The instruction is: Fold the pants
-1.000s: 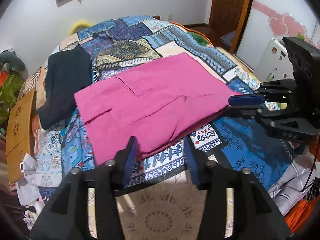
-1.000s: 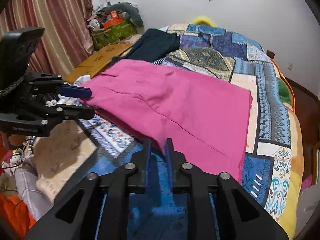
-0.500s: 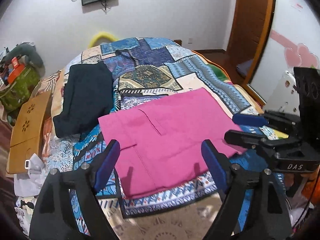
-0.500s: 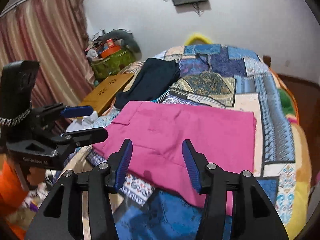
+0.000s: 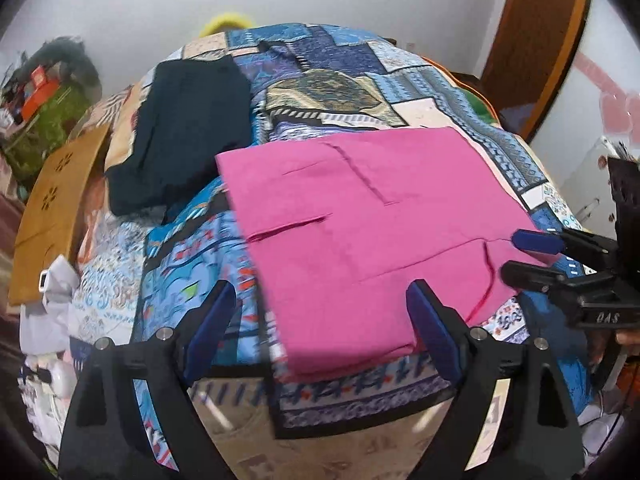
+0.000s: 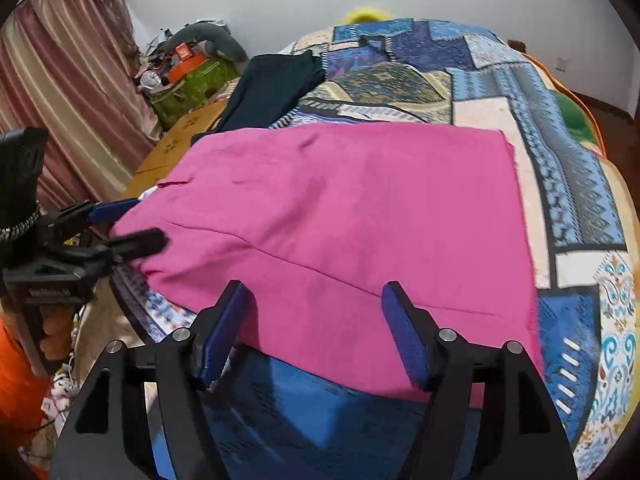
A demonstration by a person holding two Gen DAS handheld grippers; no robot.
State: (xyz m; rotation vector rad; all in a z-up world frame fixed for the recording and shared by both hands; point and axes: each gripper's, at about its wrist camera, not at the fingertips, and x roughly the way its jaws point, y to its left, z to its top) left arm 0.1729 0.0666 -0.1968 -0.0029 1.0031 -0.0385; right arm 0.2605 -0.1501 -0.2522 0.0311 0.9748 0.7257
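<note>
Pink pants [image 5: 360, 216] lie folded flat on the patchwork bed cover [image 5: 360, 64]. My left gripper [image 5: 320, 320] hovers over their near left corner. Its jaws are opening, and the pants' edge shows between the pads without touching them. In the right wrist view the pants [image 6: 360, 208] fill the middle. My right gripper [image 6: 314, 320] stands over their near edge, jaws opening, pads clear of the cloth. Each gripper shows in the other's view: the right gripper [image 5: 532, 256] at the pants' right corner, the left gripper [image 6: 128, 226] at their left.
A dark folded garment [image 5: 180, 132] lies at the bed's back left. A wooden board [image 5: 52, 208] leans beside the bed, with clutter and a green bag [image 5: 40, 120] behind it. Curtains [image 6: 60, 100] hang on the left. A brown door [image 5: 532, 40] stands at the right.
Both grippers' jaws have spread wide; the right's were nearly shut a second ago. Both hands have sunk toward the pants' near edge, and the pants now lie flat.
</note>
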